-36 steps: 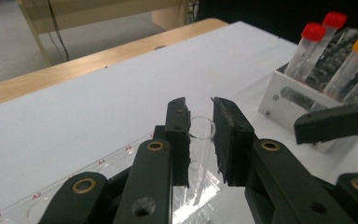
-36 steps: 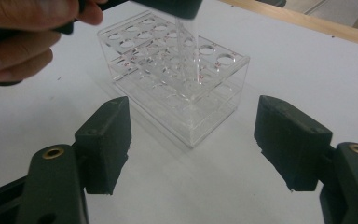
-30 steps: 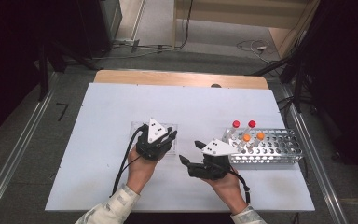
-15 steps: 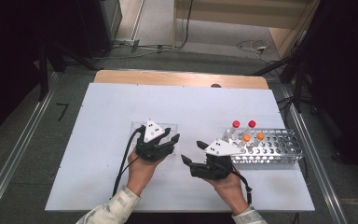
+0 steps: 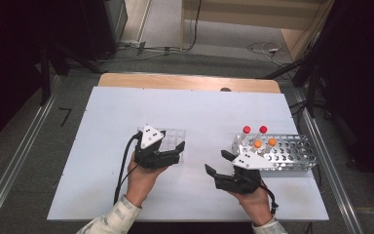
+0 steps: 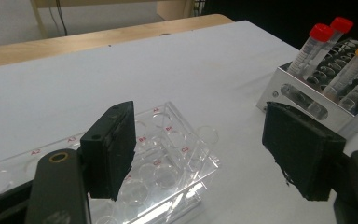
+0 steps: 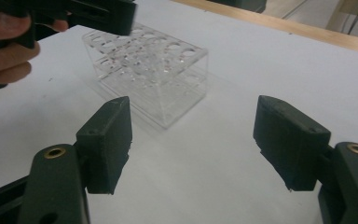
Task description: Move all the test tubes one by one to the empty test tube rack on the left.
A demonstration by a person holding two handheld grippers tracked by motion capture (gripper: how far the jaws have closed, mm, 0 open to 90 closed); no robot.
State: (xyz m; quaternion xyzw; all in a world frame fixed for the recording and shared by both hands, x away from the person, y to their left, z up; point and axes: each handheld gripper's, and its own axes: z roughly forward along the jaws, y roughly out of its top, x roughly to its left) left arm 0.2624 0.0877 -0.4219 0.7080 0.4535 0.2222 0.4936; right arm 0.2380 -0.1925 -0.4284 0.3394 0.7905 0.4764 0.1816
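So the white bench (image 5: 126,112) takes up the middle of the high view, with a wooden edge (image 5: 185,81) along its far side. Left of centre sits a clear plastic rack (image 5: 173,139), empty wells, with small red labels by the holes in the left gripper view (image 6: 168,154). The left gripper (image 5: 173,155) hovers right over its near side, jaws wide apart with nothing between them. In its own view one jaw hangs above the rack's wells and the other is out over bare bench toward the metal rack.

The metal rack (image 5: 292,156) is at the right of the frame, full of round holes. Four capped tubes stand at its left end: two red-capped tubes (image 5: 253,130) at the back and two orange-capped tubes (image 5: 264,143) just in front of them. They lean a bit in the left gripper view (image 6: 324,39).

The right gripper (image 5: 217,163) is lower centre-right, just beside the metal rack's left end, pointing left toward the clear rack. Its jaws are also spread wide and empty, over bare bench. In the right gripper view the clear rack (image 7: 154,70) sits ahead in the upper left, with the left hand (image 7: 7,51) at the top left corner.
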